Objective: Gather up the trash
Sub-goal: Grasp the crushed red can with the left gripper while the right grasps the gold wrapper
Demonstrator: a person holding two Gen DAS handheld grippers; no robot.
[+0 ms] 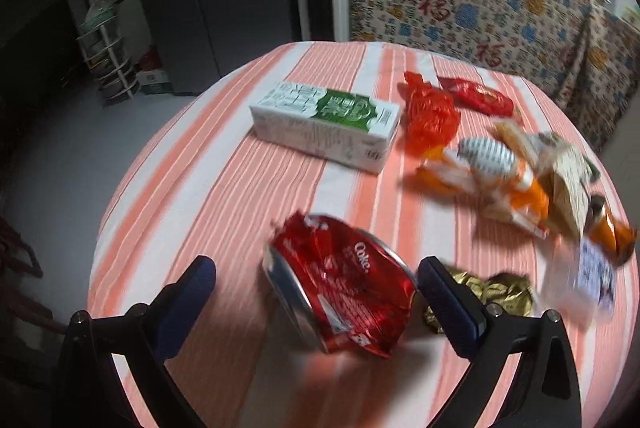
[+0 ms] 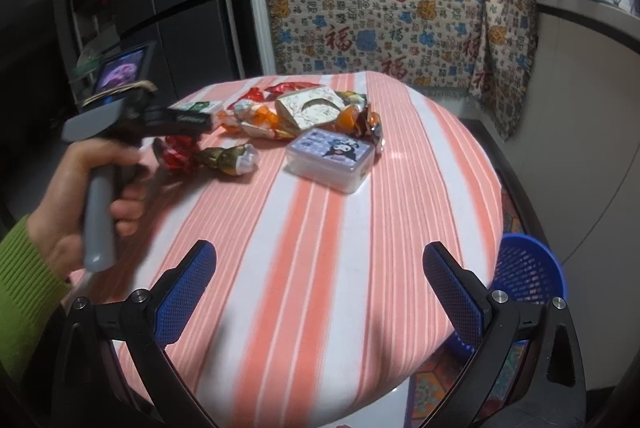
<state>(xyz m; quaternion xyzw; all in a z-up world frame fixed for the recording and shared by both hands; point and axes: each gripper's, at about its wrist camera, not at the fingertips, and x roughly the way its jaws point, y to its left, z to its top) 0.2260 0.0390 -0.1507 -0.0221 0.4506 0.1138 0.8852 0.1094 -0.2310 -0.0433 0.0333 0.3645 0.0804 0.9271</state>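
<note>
Between the spread blue pads of the left gripper (image 1: pixel 316 292) lay a crushed red cola can (image 1: pixel 340 284), on its side on the striped tablecloth (image 1: pixel 224 163); the jaws stood wide, the right pad close against the can's edge and the left pad clear of it, so nothing was clamped. A gold foil wrapper (image 1: pixel 500 294) sat just beside the right finger. Farther off, the left wrist view showed a green-and-white carton (image 1: pixel 326 123) lying flat, red wrappers (image 1: pixel 432 113) near it, and a blurred heap of orange and white packets (image 1: pixel 508 175) toward the table's right edge. The right wrist view gave what the other could not: the person's left hand (image 2: pixel 92 187) in a green sleeve, gripping the grey handle of the left tool over the can, and a blue mesh basket (image 2: pixel 528 268) on the floor, below the table's right rim. It also showed a clear plastic box (image 2: pixel 332 161) with a cartoon label, near the wrapper heap. The right gripper (image 2: pixel 320 288) hung over bare cloth, fingers fully parted and holding nothing, well apart from the trash.
</note>
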